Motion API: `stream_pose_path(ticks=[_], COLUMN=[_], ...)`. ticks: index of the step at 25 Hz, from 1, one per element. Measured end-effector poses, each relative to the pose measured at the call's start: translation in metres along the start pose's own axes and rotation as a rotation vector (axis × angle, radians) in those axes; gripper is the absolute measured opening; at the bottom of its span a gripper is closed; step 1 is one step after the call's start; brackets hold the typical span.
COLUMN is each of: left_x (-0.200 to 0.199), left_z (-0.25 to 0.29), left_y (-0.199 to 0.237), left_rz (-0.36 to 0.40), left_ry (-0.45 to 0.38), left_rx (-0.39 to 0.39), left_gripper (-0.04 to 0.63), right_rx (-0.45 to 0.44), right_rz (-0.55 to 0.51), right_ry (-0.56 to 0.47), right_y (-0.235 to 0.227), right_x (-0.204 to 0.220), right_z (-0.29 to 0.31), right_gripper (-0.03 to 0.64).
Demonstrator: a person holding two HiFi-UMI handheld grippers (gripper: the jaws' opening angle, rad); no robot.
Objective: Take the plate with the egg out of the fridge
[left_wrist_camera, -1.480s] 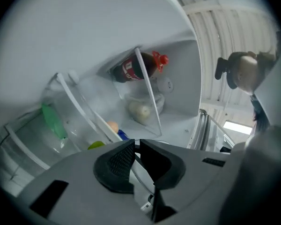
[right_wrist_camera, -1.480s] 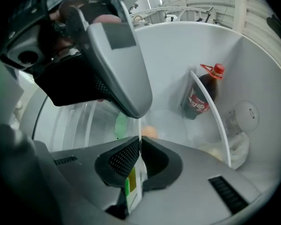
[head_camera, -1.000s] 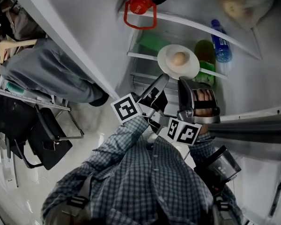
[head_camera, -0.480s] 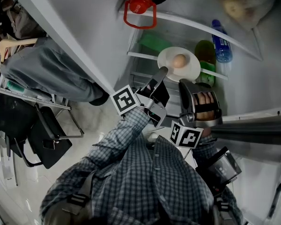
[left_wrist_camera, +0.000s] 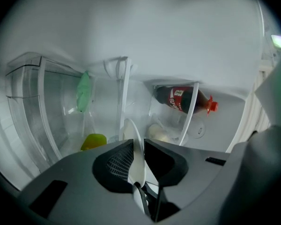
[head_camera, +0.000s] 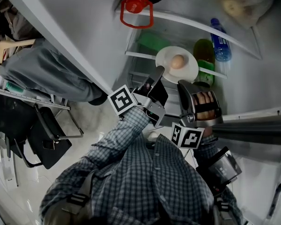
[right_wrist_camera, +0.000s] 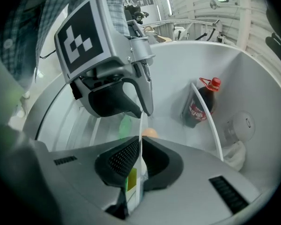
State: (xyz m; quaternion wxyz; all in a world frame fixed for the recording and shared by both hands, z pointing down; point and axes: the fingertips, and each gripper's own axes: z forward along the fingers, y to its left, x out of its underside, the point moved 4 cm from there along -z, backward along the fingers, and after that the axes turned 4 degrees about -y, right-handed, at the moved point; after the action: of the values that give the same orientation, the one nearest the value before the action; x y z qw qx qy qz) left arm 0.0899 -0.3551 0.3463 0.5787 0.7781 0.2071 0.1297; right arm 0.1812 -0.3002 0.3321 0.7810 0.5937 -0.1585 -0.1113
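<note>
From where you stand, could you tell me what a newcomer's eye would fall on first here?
A white plate carrying a brown egg, held before the open fridge's shelves. The left gripper and the right gripper both clamp its near rim. A red-capped cola bottle rests behind a white rail.

White fridge shelf, a green bottle and a blue bottle side by side on it.

Both arms in checked sleeves reach forward side by side, the left hand-held gripper slanting right and the right hand-held gripper pointing straight ahead, each with jaws clamped on the plate rim.
</note>
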Motion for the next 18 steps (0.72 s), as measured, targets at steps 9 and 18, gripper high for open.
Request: stream_pose_path(ticks=[9, 18], left_x=[-0.002, -0.002], left_z=[0.002, 0.003], left_y=[0.005, 0.007], left_rz=[-0.033, -0.054], left_ry=[-0.006, 0.010], left_rx=[-0.007, -0.001], left_gripper=[0.071, 0.069], right_rx=[-0.027, -0.058], right_rz=[0.102, 0.959], right_ry=[0.024, -0.034], right_y=[0.000, -0.015], right_x=[0.011, 0.042], right_z=[-0.002, -0.005], right_gripper=[0.025, 0.114])
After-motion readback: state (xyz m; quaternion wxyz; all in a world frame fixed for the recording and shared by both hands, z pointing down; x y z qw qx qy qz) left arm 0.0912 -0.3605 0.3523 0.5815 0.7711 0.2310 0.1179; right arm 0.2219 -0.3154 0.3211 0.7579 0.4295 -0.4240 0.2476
